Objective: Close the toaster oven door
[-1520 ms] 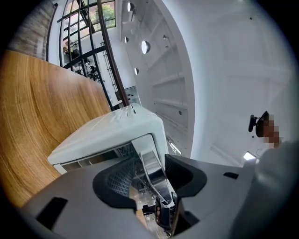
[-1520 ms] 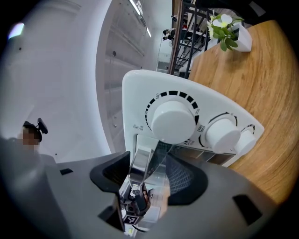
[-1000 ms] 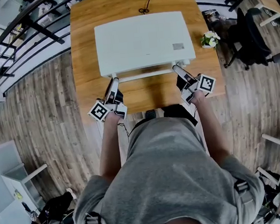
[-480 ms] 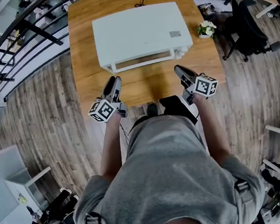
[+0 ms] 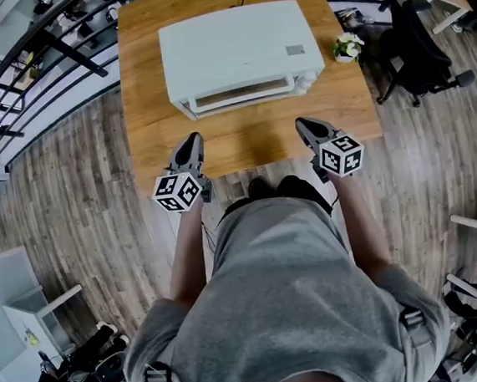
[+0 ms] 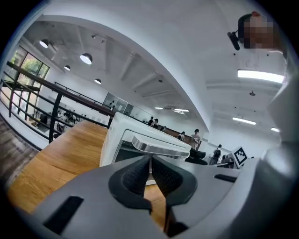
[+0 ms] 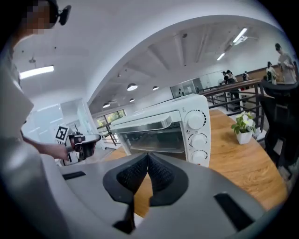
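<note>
The left claw (image 5: 189, 142) and right claw (image 5: 304, 126) are both pinched together, empty. The toaster oven door (image 5: 242, 96) looks up — unlatched, it could drop open.

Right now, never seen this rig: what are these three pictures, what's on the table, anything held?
No robot: a person holds a grey two-jaw gripper in each hand. The head view looks down from a camera on the person's head and shows the left gripper and right gripper, each bearing a cube with square markers. The two gripper views come from cameras riding on each gripper, looking along its jaws. On the wooden table stand a white box-shaped toaster oven, its glass door shut, and a small plant in a white pot. Both grippers' jaws have just closed, with nothing between them, clear of the oven.
</note>
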The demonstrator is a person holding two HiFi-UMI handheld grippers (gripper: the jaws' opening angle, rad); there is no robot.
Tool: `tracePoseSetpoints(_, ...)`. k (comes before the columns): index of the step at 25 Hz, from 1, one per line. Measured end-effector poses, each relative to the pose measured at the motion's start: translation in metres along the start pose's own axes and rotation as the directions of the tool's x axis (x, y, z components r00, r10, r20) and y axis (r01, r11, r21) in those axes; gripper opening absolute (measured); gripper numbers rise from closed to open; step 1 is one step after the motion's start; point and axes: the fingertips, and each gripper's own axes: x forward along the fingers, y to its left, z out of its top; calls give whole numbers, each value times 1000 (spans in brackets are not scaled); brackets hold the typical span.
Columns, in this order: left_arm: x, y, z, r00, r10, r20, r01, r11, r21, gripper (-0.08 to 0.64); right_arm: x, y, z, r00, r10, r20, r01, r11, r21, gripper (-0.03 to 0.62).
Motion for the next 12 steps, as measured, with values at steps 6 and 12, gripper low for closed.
tracePoseSetpoints(6,-4,-28,1,1000,10,-20,-8,995,104,31,-10,1,-2,998,-7,-58,0,993,-115,5)
tracePoseSetpoints(12,-15,-63,-3,998,14,-65,0,978,208,31,-26,9,3,998,8,-63,-23,972,-236,5)
